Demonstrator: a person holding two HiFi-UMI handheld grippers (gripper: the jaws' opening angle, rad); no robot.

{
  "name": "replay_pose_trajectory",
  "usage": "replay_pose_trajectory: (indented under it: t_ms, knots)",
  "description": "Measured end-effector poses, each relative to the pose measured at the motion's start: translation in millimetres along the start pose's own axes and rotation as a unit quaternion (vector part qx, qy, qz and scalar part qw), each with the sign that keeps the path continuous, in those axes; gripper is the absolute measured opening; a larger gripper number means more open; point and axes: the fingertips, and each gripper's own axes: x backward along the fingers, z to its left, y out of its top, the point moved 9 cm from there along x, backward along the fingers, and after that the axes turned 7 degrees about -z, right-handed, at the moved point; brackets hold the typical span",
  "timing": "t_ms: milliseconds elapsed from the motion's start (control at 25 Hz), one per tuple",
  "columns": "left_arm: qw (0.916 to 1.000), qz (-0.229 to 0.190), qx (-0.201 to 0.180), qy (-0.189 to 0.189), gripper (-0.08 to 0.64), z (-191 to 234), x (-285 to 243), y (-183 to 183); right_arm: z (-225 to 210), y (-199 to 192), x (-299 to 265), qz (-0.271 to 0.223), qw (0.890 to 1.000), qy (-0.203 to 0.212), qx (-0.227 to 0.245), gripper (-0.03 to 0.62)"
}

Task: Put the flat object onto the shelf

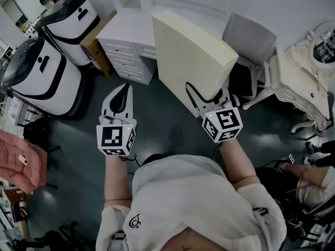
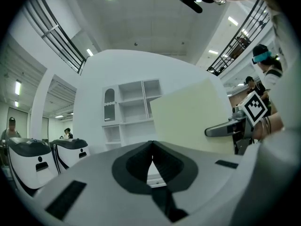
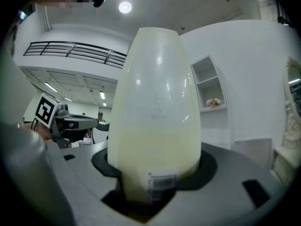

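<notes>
Pinching the tilted cream panel (image 1: 191,51), the right gripper (image 1: 207,97) reaches forward (left gripper (image 1: 124,92) alongside, jaws pressed together).

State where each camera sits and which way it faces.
Head view: on the head, facing steeply down; shows both arms, left gripper, right gripper, panel.
Left gripper view: on the left gripper, facing the shelf along shut jaws.
Right gripper view: on the right gripper, facing along the gripped panel.
Shared: gripper views both show panel and other gripper.
</notes>
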Motion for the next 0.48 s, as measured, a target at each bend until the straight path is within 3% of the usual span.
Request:
replay_pose_trajectory:
  t_ms: [480]
  knots:
    - [0.9995,0.022,-0.008,-0.02,0.014,36.2,-41.8,-20.8,-10.3,-15.1,-52.4,0.011,1.0,-0.012,-0.009,0.287]
